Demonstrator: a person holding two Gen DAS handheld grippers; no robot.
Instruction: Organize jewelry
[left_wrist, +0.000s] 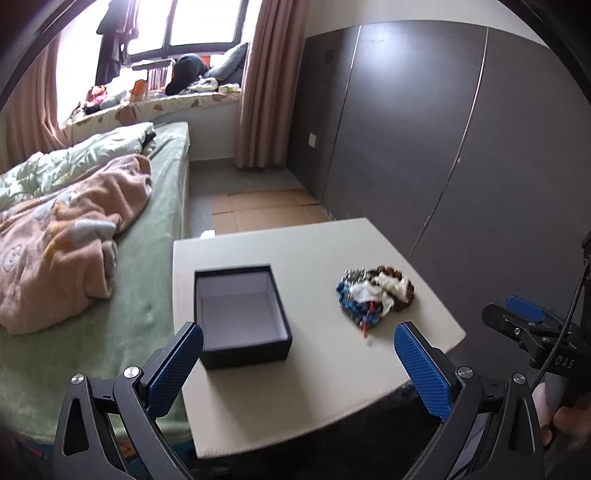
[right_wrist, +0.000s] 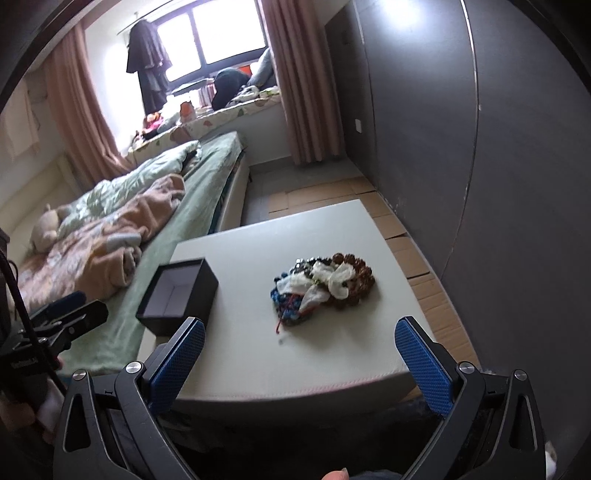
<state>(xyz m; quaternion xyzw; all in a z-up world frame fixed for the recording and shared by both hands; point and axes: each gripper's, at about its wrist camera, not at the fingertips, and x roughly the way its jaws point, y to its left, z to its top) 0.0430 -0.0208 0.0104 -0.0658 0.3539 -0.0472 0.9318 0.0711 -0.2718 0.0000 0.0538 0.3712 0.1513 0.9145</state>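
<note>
Both my left gripper and right gripper hover with jaws apart—the jewelry heap looks light, tangled, slippery, so I'd pinch one bead strand at its edge, toward the open box.

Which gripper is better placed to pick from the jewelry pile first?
Right. The jewelry pile lies nearly straight ahead of the open right gripper; the left gripper faces the empty box.
</note>
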